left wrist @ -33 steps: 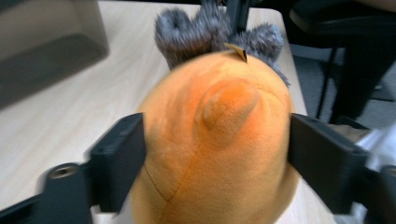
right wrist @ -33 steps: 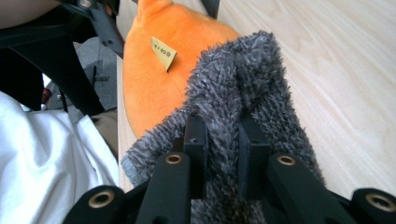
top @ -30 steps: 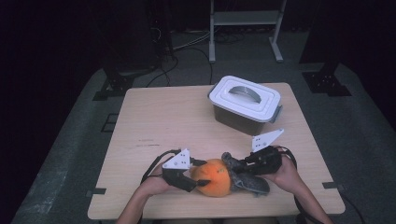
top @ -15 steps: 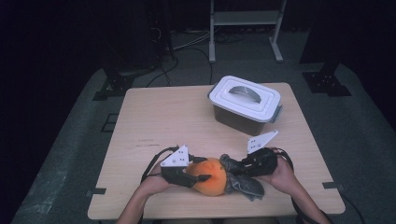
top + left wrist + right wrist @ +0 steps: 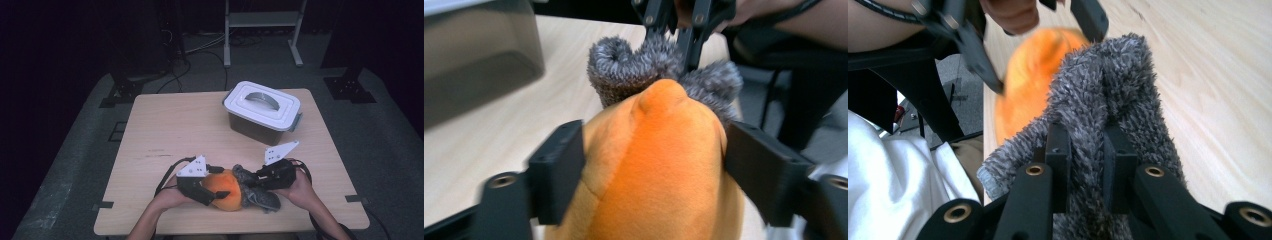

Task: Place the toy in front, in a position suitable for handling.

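An orange plush toy (image 5: 226,191) lies near the table's front edge, with a grey fuzzy cloth (image 5: 257,195) bunched against its right side. My left gripper (image 5: 220,194) reaches in from the left. Its jaws flank the plush (image 5: 659,165) and touch both sides; they have just been opening, with the plush still between them. My right gripper (image 5: 252,182) comes from the right and is shut on a fold of the grey cloth (image 5: 1108,95), pinched narrowly between its pads (image 5: 1058,150). In the left gripper view the cloth (image 5: 624,70) sits behind the plush, under the right gripper (image 5: 679,30).
A white-lidded plastic box (image 5: 262,112) with a handle stands at the back right of the wooden table (image 5: 175,125). Black cables trail from both grippers. A metal stand and dark floor lie beyond the table.
The right hand has shifted very slightly with the grey cloth. The plush and the left hand stay in place.
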`<move>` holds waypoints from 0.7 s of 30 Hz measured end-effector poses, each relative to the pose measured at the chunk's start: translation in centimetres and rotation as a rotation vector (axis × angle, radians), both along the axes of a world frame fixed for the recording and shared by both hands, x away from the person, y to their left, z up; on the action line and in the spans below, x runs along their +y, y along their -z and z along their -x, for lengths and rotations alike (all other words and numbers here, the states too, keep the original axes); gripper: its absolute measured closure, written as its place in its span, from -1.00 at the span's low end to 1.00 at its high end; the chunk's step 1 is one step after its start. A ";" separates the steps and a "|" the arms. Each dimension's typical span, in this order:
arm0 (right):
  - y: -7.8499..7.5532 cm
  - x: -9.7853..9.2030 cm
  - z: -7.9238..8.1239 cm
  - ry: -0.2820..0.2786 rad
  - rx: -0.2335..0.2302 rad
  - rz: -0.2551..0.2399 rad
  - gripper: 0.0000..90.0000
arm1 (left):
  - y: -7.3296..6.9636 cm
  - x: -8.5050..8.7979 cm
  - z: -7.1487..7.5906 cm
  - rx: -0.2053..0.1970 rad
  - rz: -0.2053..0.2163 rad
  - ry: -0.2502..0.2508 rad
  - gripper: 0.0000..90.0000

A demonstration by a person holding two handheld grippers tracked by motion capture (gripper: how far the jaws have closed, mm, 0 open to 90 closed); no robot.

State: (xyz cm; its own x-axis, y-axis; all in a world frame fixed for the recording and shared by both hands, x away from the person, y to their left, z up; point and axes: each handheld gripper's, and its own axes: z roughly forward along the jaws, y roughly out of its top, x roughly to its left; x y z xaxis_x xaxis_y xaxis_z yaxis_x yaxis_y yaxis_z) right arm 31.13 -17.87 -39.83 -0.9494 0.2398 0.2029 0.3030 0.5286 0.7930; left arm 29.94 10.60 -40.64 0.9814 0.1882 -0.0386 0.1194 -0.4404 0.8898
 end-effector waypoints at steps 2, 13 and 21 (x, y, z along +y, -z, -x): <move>0.5 -0.3 -0.2 0.005 0.012 0.006 0.70 | 0.2 0.3 -0.3 0.017 0.001 -0.012 -0.59; 0.2 -0.9 -0.5 0.037 0.002 0.014 0.69 | 0.6 0.9 -0.4 0.006 -0.016 0.006 -0.14; -2.1 0.0 0.9 -0.002 -0.056 -0.082 0.68 | -0.8 0.0 0.3 -0.040 -0.032 -0.054 0.01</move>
